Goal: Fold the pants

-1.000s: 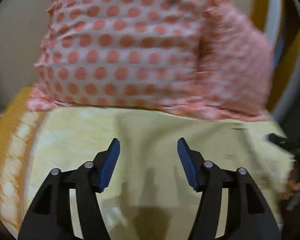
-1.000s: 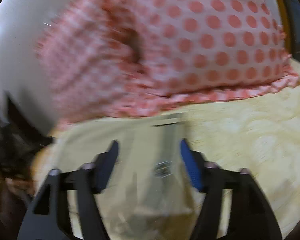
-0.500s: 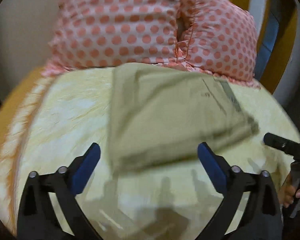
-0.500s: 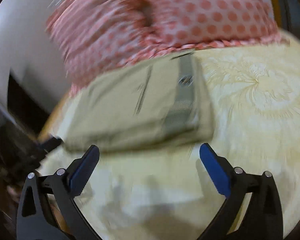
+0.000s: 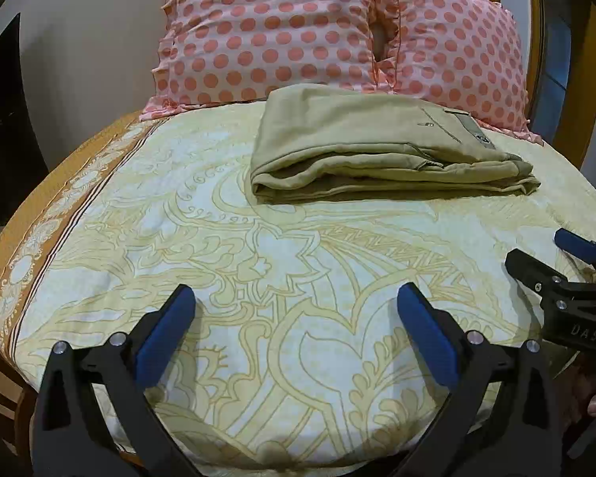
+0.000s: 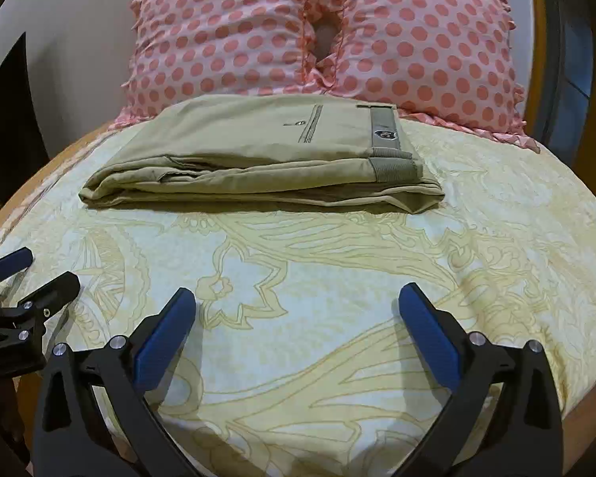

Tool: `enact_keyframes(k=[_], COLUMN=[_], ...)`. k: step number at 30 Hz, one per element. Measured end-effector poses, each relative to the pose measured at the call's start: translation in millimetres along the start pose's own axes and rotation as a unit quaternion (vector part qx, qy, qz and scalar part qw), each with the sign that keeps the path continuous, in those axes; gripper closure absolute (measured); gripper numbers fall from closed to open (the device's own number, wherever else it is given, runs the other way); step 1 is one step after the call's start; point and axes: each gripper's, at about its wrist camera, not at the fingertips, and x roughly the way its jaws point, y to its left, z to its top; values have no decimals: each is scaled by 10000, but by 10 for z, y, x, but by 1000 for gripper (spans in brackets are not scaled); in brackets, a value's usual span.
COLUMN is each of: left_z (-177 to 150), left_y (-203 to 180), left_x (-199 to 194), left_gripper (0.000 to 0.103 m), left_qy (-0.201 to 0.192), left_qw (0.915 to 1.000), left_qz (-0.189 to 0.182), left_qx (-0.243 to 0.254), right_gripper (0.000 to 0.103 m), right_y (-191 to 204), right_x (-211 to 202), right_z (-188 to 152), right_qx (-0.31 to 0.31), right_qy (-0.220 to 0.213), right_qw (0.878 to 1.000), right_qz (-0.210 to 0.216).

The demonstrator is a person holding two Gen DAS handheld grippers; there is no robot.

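Observation:
The khaki pants (image 5: 377,147) lie folded in a flat rectangular stack at the far side of the bed, just in front of the pillows; in the right wrist view the pants (image 6: 266,155) show a back pocket and waistband on top. My left gripper (image 5: 296,298) is open and empty, well back from the pants over the bedsheet. My right gripper (image 6: 296,298) is open and empty, also back from the pants. The right gripper shows at the right edge of the left wrist view (image 5: 568,262), and the left gripper at the left edge of the right wrist view (image 6: 28,278).
Two pink polka-dot pillows (image 5: 298,28) lean against the wall behind the pants. The bed carries a yellow and white patterned sheet (image 5: 298,262) with an orange border (image 5: 24,230) on the left. A wooden frame (image 6: 544,39) stands at the right.
Both grippers have opened wider and pulled back from the pants toward the near side of the bed. The pants now lie folded and free by the pillows.

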Motion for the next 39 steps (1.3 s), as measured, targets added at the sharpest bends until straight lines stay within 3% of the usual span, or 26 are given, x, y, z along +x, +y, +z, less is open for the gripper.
enact_keyframes(k=[39], left_z=[-38], left_y=[-20], left_x=[-24], left_gripper=[2], left_qy=[-86], left_qw=[10000], left_qz=[29], left_qx=[-29], right_gripper=[1], right_y=[-8], right_x=[47], right_z=[23], right_qx=[13], right_qy=[-22], right_qw=[10000], right_qz=[-28])
